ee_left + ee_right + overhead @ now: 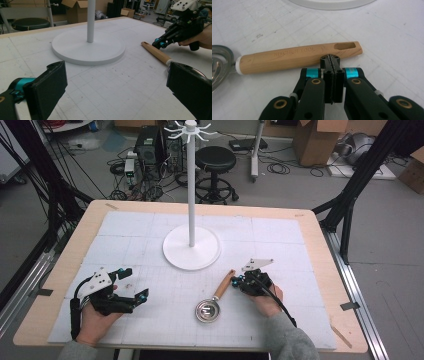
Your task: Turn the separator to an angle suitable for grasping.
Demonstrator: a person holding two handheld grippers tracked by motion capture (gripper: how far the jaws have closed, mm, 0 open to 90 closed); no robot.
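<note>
A kitchen utensil with a wooden handle (223, 285) and a round metal bowl (208, 311) lies flat on the white mat, in front of the stand. My right gripper (235, 281) is shut with nothing between its jaws. Its tip (330, 60) is right at the handle (297, 58), close to the end with the hanging slot; I cannot tell whether it touches. My left gripper (136, 283) rests at the left of the mat, open and holding nothing. Between its wide black jaws, in the left gripper view (120, 87), I see the handle (156, 52) and the right gripper (157, 44) beyond.
A white stand with a round base (191, 247) and a tall pole (191, 185) topped by hooks stands at the middle back of the mat. The wooden table edge (320, 250) frames the mat. A stool (215, 160), boxes and cables are on the floor behind.
</note>
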